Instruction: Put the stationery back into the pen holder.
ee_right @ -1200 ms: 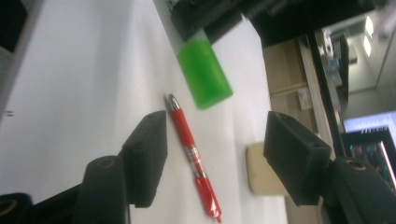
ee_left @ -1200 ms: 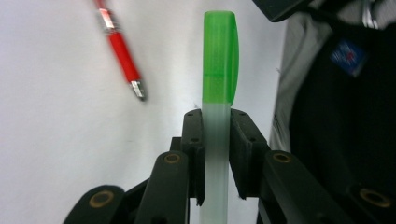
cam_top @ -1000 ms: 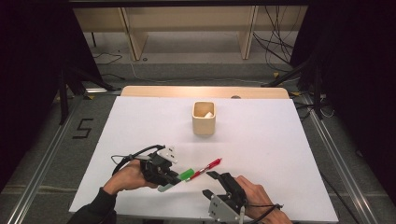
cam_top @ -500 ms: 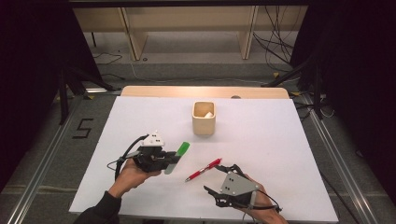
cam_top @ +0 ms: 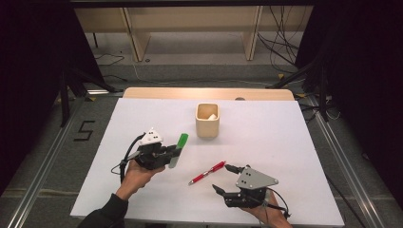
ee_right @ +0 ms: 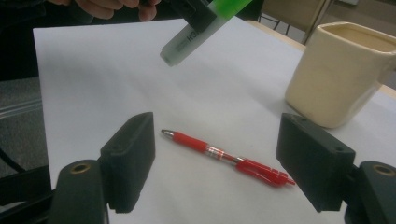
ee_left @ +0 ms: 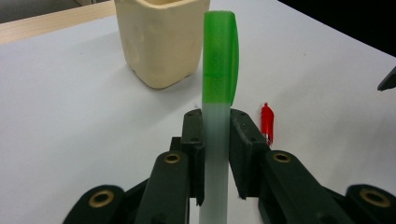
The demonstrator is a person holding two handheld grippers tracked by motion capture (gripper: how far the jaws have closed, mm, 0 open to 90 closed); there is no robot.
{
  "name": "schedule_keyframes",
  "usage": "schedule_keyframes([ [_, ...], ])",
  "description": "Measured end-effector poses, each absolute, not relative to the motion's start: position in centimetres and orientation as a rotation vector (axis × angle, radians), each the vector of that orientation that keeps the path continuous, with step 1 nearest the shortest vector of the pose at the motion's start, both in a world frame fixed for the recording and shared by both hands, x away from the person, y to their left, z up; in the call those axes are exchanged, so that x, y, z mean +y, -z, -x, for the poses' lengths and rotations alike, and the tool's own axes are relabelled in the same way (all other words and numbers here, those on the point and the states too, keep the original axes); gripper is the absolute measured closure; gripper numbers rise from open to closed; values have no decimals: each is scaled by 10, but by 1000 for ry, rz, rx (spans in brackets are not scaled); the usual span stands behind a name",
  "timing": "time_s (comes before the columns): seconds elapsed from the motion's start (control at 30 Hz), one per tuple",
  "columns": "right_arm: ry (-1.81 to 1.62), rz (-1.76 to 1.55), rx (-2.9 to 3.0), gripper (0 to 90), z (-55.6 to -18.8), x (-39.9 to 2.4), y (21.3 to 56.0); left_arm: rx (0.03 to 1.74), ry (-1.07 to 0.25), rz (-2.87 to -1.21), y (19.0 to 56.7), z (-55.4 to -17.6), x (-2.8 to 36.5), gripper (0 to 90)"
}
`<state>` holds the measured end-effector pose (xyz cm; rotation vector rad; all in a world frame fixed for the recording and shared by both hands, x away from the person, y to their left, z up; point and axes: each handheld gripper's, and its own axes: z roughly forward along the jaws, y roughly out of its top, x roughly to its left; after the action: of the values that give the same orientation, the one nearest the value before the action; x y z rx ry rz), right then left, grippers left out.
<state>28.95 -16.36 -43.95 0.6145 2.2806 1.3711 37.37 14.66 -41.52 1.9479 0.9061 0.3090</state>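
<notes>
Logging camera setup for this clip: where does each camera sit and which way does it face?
High view: above the near table edge, looking forward and down; both forearms, left tool, right tool.
Left gripper view: on the left tool, along its jaws, shut on the green highlighter.
Right gripper view: on the right tool, its jaws just opening.
All share the red pen and cream cup.

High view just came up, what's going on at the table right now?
A person works two handheld grippers. The left gripper is shut on a green highlighter and holds it above the white table, short of the beige cup. The right gripper, whose jaws have just been opening, faces the red pen, which lies on the table untouched with the pads apart on either side.
</notes>
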Motion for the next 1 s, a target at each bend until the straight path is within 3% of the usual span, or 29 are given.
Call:
schedule_keyframes([
  [1.0,-1484,-910,2235,247,-287,-195,443,961,-350,-1831,387,-439,116,771],
])
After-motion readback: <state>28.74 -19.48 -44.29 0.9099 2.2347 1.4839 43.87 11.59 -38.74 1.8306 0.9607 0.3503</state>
